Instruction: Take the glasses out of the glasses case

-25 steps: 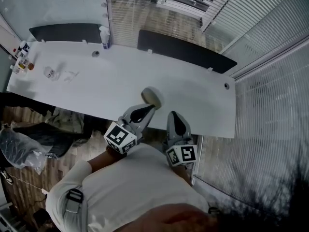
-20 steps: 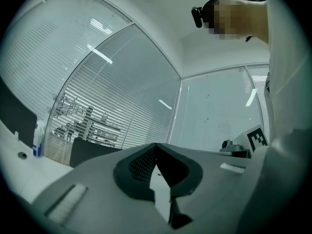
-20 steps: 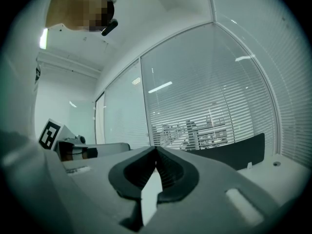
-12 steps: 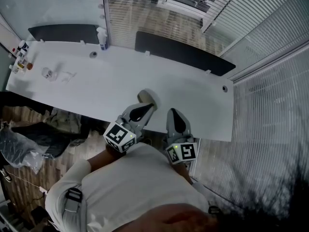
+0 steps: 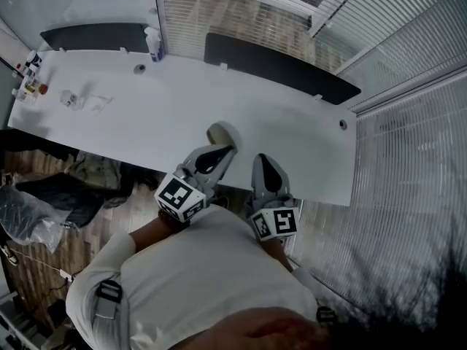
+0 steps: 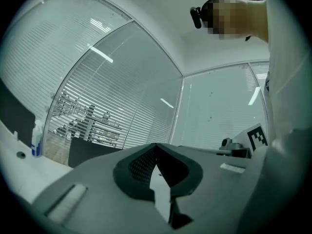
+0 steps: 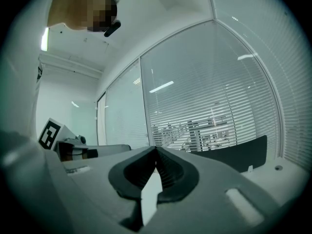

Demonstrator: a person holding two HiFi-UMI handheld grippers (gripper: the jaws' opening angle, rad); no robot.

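Jaws are pressed together on both tools, and I see nothing caught in either pair. In the head view my left gripper (image 5: 223,152) reaches over the near edge of the long white table (image 5: 292,144), angled to the right and away from me. Its marker cube (image 5: 179,195) sits back by my wrist. The right gripper (image 5: 261,162) lies just beside it on the right, pointing straight away, with its tips over the near edge too. The two tools are close but apart.

The glasses case (image 5: 221,134), a pale oval shape, lies on the table just beyond the left gripper's tip. I cannot tell from here whether the tip touches it, or whether the case is open or closed. Neither gripper view shows it. Both look level past their closed jaws at glass walls with slatted blinds.

A small bottle (image 5: 153,45) stands at the table's far edge, well to the left. A few small items (image 5: 69,98) lie at the table's left end, too small for me to name. Beyond the far edge stands a dark panel (image 5: 281,68), with a second one further left.
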